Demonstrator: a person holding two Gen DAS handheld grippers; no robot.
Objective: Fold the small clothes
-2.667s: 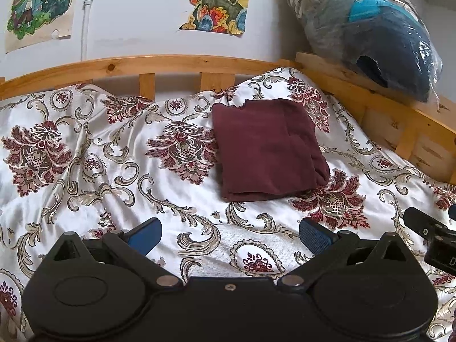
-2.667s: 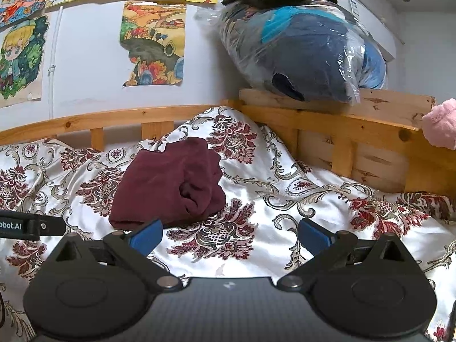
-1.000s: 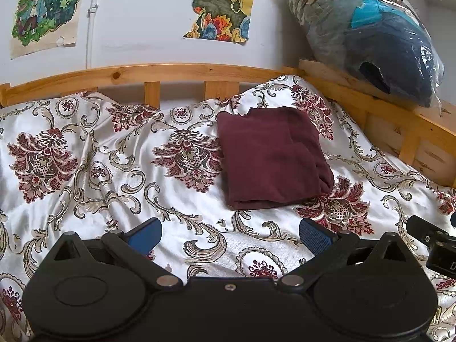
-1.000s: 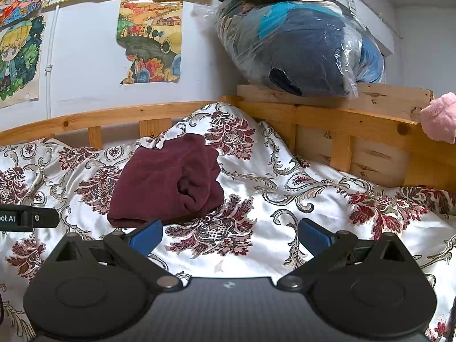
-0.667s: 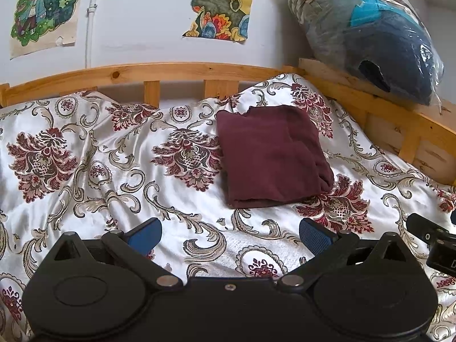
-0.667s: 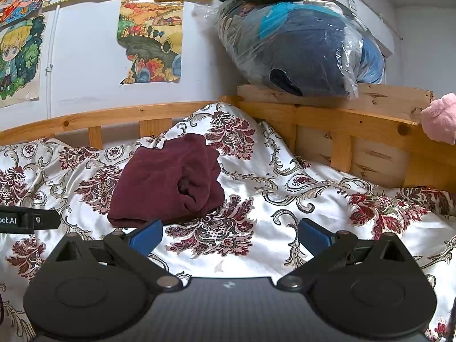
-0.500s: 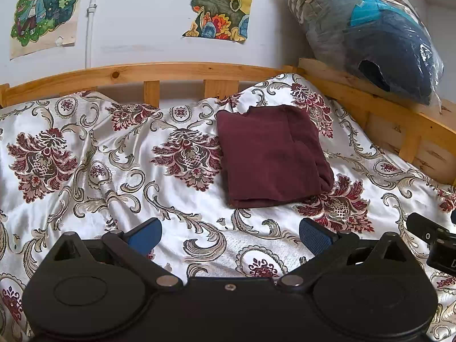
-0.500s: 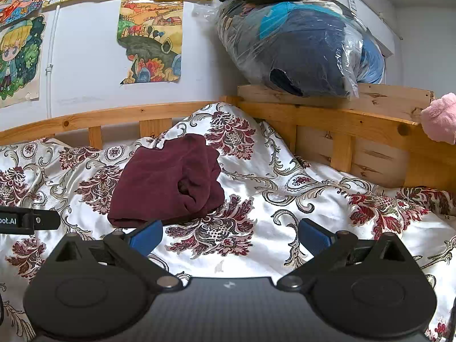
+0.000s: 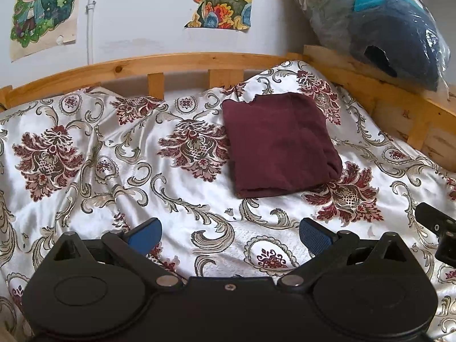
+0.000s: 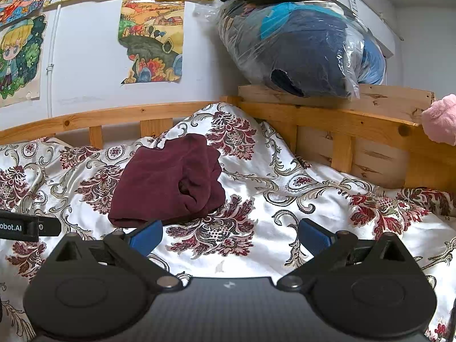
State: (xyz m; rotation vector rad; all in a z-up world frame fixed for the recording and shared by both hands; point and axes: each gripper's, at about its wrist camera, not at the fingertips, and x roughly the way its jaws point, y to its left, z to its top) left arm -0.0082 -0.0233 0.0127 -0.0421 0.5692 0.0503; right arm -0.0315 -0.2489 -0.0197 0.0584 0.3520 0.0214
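A maroon garment [image 9: 278, 142], already folded into a compact rectangle, lay on a floral satin bedspread [image 9: 85, 154] well ahead of both grippers, neither of which touched it. The left gripper [image 9: 229, 233] hovered with its jaws spread wide and nothing between them; the garment sat beyond and slightly toward its right finger. The right gripper [image 10: 230, 235] was likewise spread and empty, the garment [image 10: 168, 188] lying ahead of its left finger, with a bulging, loosely rolled edge facing the camera. By all appearances the fold was essentially done, and what remained was tidying or setting the piece aside. Doing that well would probably mean approaching low from the near edge, pinching all layers together rather than only the top one, and pressing the puffed right side flat so the stack did not spring open on the slippery fabric. A wooden bed rail [image 10: 356, 119] stood beyond.
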